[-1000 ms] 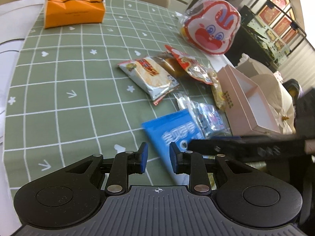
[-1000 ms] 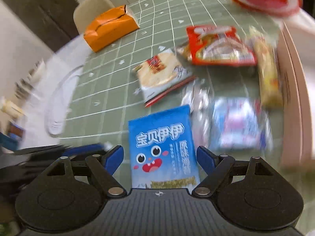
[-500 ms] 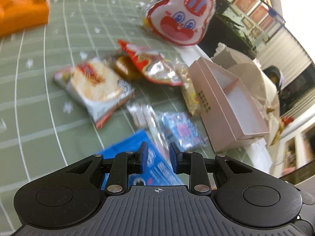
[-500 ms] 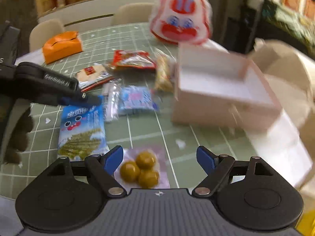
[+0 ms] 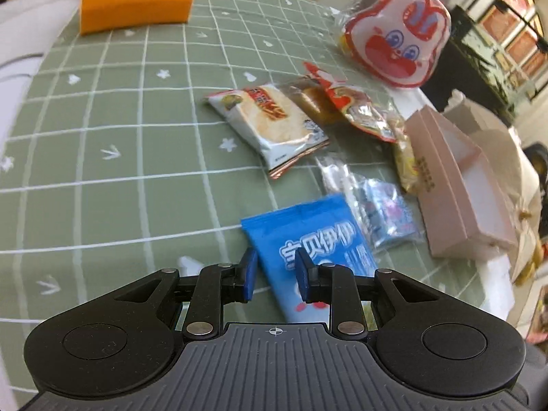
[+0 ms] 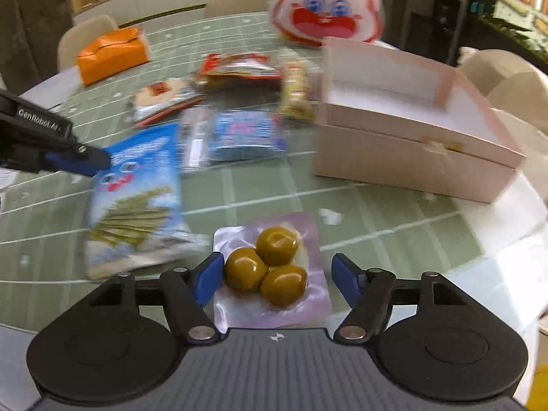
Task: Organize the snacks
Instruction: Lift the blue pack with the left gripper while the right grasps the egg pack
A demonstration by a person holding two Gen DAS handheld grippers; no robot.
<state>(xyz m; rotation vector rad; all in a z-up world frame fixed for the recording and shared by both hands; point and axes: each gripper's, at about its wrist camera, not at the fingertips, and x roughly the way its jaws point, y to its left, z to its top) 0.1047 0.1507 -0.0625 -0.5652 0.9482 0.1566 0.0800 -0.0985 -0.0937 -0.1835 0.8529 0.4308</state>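
While the right gripper [image 6: 276, 276] hangs low over the vacuum-sealed pack of three olives [image 6: 272, 267], its jaws are closing with the pack between them; the left pad looks close to the nearest olive, the right pad stands clear, and no grip is made yet. The pack lies on the green checked tablecloth [image 6: 376, 212], near the table edge and apart from the open pink box [image 6: 411, 130], the likely destination. Judgement: the pads should meet the pack across the raised olives, not the flat foil margin, which is thin, glossy and likely to slip or crumple. A low, level approach would help the lower pad edges catch the sealed film.

The left gripper [image 5: 273, 272] has its jaws narrowly parted and empty, poised above the blue snack bag [image 5: 308, 236], a soft, crinkly pouch lying flat. Beyond it, the other packets are also film-wrapped and pliable, the box is rigid card with straight walls, and the rabbit-face bag [image 5: 397, 34] is puffed.
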